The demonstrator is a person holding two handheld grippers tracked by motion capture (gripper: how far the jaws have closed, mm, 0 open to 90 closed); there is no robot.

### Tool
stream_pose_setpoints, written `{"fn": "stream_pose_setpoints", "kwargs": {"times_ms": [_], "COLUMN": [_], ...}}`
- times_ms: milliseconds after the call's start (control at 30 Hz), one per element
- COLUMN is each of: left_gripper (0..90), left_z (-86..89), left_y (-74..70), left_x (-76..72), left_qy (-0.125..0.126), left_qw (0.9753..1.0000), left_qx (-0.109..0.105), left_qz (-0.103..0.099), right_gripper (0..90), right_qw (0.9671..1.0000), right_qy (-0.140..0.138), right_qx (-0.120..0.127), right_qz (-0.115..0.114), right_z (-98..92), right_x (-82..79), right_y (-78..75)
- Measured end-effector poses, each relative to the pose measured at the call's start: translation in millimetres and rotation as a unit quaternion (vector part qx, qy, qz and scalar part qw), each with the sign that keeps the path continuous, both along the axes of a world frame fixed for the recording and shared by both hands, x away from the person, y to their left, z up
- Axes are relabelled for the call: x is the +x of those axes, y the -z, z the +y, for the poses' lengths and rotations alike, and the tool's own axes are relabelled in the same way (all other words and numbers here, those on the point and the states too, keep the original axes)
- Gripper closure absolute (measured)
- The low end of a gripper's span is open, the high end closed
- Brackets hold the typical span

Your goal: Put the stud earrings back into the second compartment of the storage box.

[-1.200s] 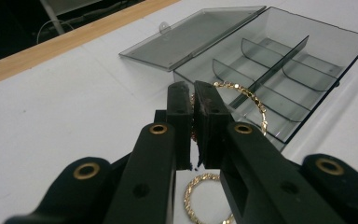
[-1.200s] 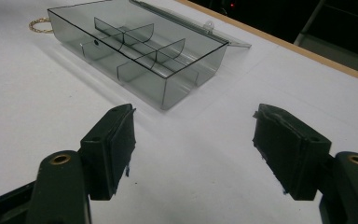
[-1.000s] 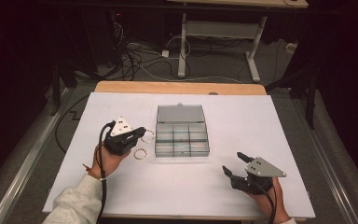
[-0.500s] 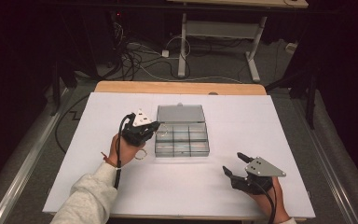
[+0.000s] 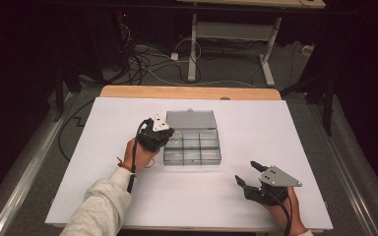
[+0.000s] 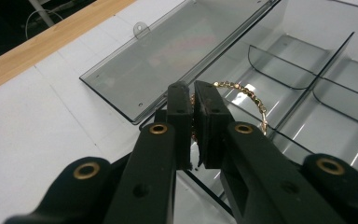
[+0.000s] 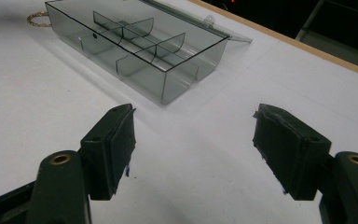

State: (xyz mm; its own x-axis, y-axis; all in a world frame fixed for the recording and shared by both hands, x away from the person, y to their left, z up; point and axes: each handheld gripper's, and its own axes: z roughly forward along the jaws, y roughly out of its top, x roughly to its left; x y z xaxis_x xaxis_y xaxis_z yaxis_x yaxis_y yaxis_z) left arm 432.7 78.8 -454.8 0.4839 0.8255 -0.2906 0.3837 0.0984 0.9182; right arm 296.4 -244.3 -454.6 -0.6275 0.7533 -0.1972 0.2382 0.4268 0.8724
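Note:
A clear grey compartment box stands mid-table with its lid folded back flat. My left gripper hangs over the box's left edge, shut on a gold beaded bracelet that arcs out to the right of the jaws above a compartment. In the left gripper view the gripper has its jaws pressed together with the beads between them. A second gold bracelet lies on the table by the box's left side. My right gripper rests near the front right, open and holding nothing.
White paper covers the table, and a wooden strip runs along its far edge. The box's dividers form several small compartments. Cables and a desk frame stand on the dark floor beyond.
My left gripper has moved right and forward from the table's left side to the box's left edge, carrying the bracelet. The right gripper has stayed where it was.

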Motion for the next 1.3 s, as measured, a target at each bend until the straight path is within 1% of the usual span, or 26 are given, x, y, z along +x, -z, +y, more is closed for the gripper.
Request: {"fn": "stream_pose_setpoints", "kwargs": {"times_ms": [367, 500, 567, 633, 733, 900, 933, 967, 1000, 1033, 1067, 1133, 1167, 1233, 1267, 1300], "left_gripper": [83.0, 81.1, 81.2, 81.1, 78.5, 76.3, 76.0, 73.5, 73.5, 71.2, 71.0, 66.8, 63.8, 60.6, 58.9, 56.6], "left_z": [-2.4, -3.4, -3.3, -2.2, 0.9, 7.3, 9.0, 10.4, 24.2, 14.9, 16.3, 16.6, 17.9, 25.9, 34.0, 37.3], "left_y": [5.4, 5.4, 4.8, 3.5, -0.5, -9.0, -10.4, -11.6, -13.5, -13.3, -13.8, -14.5, -14.3, -11.9, -10.4, -8.7], "left_x": [4.4, 4.8, 4.5, 3.9, 2.1, -3.3, -5.2, -7.3, -10.6, -11.9, -14.0, -19.0, -21.8, -28.5, -31.5, -33.5], "left_qy": [-0.008, -0.01, -0.01, -0.009, -0.009, -0.008, -0.005, -0.003, 0.033, 0.004, -0.002, -0.01, -0.012, 0.002, 0.018, 0.016], "left_qw": [1.0, 0.9999, 0.9999, 1.0, 0.9999, 0.9997, 0.9998, 0.9997, 0.9971, 0.9998, 0.9998, 0.9991, 0.9987, 0.9993, 0.9997, 0.9998], "left_qx": [0.006, 0.005, 0.003, 0.0, -0.007, -0.017, -0.014, -0.014, 0.068, -0.001, -0.006, -0.035, -0.043, -0.031, -0.005, -0.006], "left_qz": [0.001, 0.0, -0.001, -0.001, -0.004, -0.013, -0.015, -0.018, -0.011, -0.021, -0.021, -0.022, -0.022, -0.02, -0.013, -0.01], "right_gripper": [30.2, 30.6, 30.6, 30.6, 30.6, 30.6, 30.6, 30.6, 30.6, 30.6, 30.6, 30.6, 30.6, 30.6, 30.6, 30.6], "right_qw": [1.0, 1.0, 1.0, 0.9999, 0.9999, 1.0, 1.0, 1.0, 1.0, 1.0, 1.0, 1.0, 1.0, 0.9999, 0.9999, 0.9999], "right_qy": [-0.002, -0.005, -0.007, -0.009, -0.009, -0.006, -0.006, -0.006, -0.007, -0.006, -0.006, -0.006, -0.007, -0.008, -0.009, -0.009], "right_qx": [-0.002, 0.001, -0.003, -0.004, -0.004, -0.005, -0.005, -0.005, -0.005, -0.005, -0.006, -0.006, -0.005, -0.007, -0.007, -0.007], "right_qz": [0.0, 0.001, -0.001, -0.002, -0.002, -0.002, -0.002, -0.002, -0.002, -0.002, -0.002, 0.0, 0.0, 0.0, 0.0, 0.001], "right_z": [1.1, 1.7, 2.3, 2.8, 2.7, 1.8, 1.9, 2.0, 2.0, 1.9, 1.6, 1.5, 1.5, 1.5, 1.6, 1.7], "right_x": [-1.1, -1.6, -2.3, -2.8, -2.8, -2.6, -2.8, -3.0, -3.0, -3.2, -3.0, -2.9, -3.0, -3.2, -3.4, -3.4], "right_y": [-0.3, -0.4, -0.8, -1.0, -0.9, -0.9, -0.9, -0.9, -0.9, -0.9, -0.8, -0.6, -0.5, -0.6, -0.7, -0.5]}}
